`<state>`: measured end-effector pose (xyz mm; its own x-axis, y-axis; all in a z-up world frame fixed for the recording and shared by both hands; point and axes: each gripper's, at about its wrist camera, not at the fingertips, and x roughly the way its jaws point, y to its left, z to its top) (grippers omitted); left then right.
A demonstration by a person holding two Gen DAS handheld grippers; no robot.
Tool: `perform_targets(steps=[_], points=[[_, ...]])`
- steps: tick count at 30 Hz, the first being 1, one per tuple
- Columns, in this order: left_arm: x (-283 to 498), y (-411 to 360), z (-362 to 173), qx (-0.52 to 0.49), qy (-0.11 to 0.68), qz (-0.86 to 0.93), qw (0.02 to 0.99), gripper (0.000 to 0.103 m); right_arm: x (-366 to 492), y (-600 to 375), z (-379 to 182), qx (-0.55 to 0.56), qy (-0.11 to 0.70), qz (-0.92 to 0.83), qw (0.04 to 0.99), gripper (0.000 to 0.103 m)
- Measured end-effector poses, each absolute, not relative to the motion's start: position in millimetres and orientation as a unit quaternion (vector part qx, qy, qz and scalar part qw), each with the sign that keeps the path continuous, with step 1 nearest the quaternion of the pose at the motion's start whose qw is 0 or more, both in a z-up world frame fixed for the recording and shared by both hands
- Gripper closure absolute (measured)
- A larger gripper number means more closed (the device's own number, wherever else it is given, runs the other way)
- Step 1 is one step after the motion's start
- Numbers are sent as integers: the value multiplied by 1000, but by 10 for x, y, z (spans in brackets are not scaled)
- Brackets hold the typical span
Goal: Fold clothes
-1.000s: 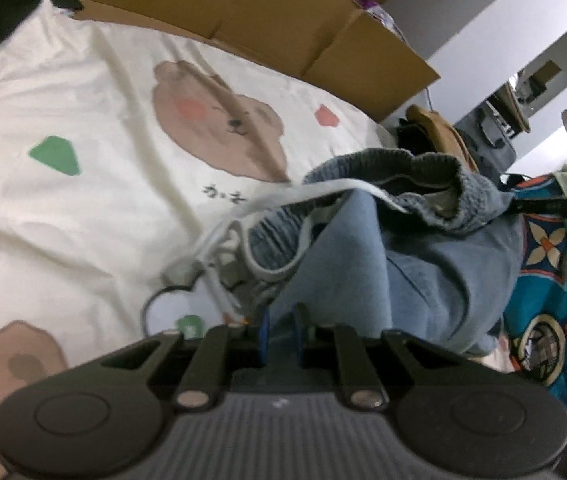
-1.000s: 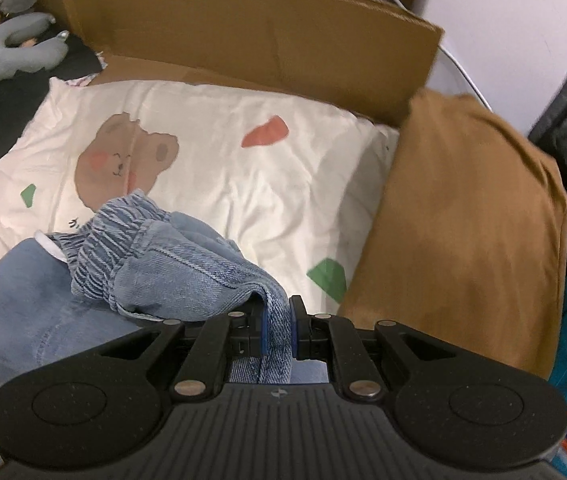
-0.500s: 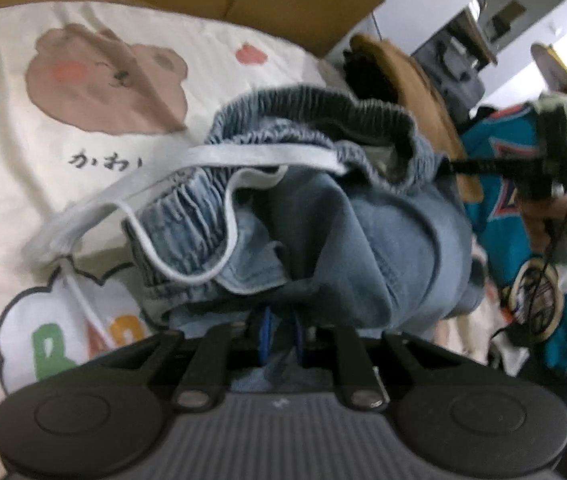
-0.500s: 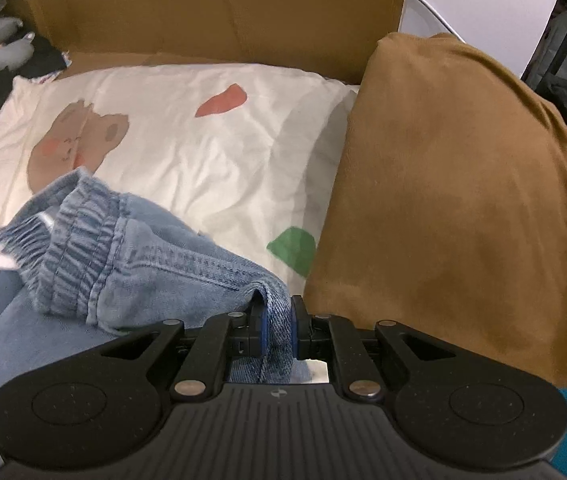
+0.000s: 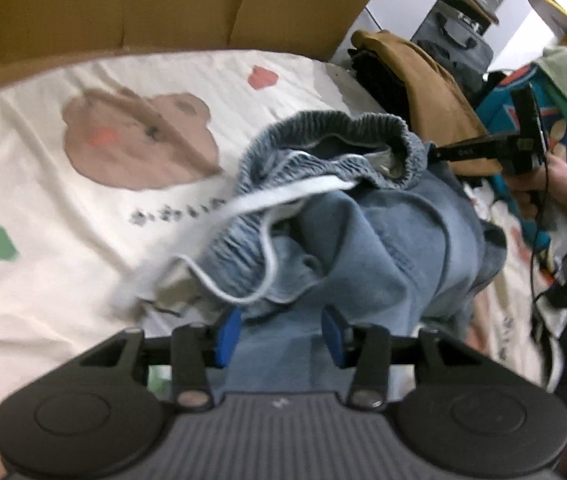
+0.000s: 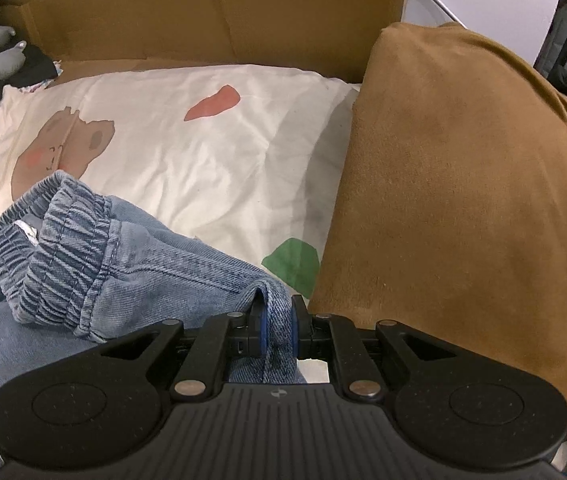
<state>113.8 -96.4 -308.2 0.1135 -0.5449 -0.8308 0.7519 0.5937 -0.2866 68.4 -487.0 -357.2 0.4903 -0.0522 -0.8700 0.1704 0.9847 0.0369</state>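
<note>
1 pr blue denim elastic-waist trousers; 1 cream bear-print sheet; 1 folded brown cloth; 1 brown cardboard box; 2 black grippers, left gripper, right gripper.

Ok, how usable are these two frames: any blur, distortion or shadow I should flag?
Left wrist view: motion blur smears the bear-print sheet and the jeans' white drawstring; fisheye bends the cardboard. Right wrist view: sharp, with crisp denim weave on the jeans and a soft shadow on the sheet beside the folded brown garment.

Dark printed characters on cream bear-print sheet beneath the bear: blurred, unreadable. No other legible text.
</note>
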Motion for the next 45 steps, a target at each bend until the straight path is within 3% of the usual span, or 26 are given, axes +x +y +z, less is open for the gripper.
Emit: perform_targets(steps=[5,13,22,24,26,27,45], points=[[1341,-906,-3089,151,479,-422,755,50,683,-4884,-3585,66,498,-65,862,93],[1663,-963,-3524,181,487,-398,756,50,676,-4857,-3597,53,501,-59,862,93],[1796,-971,-3795,133,510,-397,751,52,716,-4917,-3589,58,501,-57,862,92],[1790,-1005,-3820,139,506,-398,752,57,713,-4917,-3590,59,500,-58,862,92],[1801,-1015,-3839,135,507,-396,754,80,709,-4913,-3593,58,500,-60,862,92],[1816,-1014,-3837,131,509,-396,753,99,706,-4911,-3595,59,499,-61,862,92],[1217,-1289,-2349,88,434,-507,740,99,652,-4917,-3579,71,490,-61,867,93]])
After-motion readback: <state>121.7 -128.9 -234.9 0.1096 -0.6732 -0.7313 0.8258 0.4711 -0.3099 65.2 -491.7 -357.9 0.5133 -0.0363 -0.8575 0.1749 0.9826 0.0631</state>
